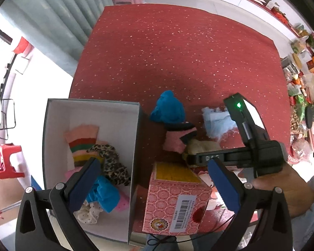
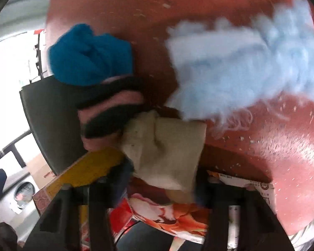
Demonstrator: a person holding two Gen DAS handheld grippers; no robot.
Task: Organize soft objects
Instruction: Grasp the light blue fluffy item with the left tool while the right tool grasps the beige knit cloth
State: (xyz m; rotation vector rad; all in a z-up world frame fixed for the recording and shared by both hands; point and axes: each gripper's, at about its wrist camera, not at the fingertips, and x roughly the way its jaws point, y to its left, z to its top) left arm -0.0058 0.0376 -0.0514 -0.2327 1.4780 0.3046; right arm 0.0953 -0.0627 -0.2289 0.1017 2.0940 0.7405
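Cream cloth (image 2: 167, 146) blurs between the right gripper (image 2: 157, 179)'s hidden fingers, grip unclear; left gripper (image 1: 155, 186) gapes wide.

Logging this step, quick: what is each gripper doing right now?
Left gripper: jaws wide open, holding nothing.
Right gripper: jaws apparently closed on the cream cloth, though the view is blurred.

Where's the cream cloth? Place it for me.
In the right wrist view, the cream cloth lies centre frame on the red table, between the pink-and-black sock and light blue fluff.
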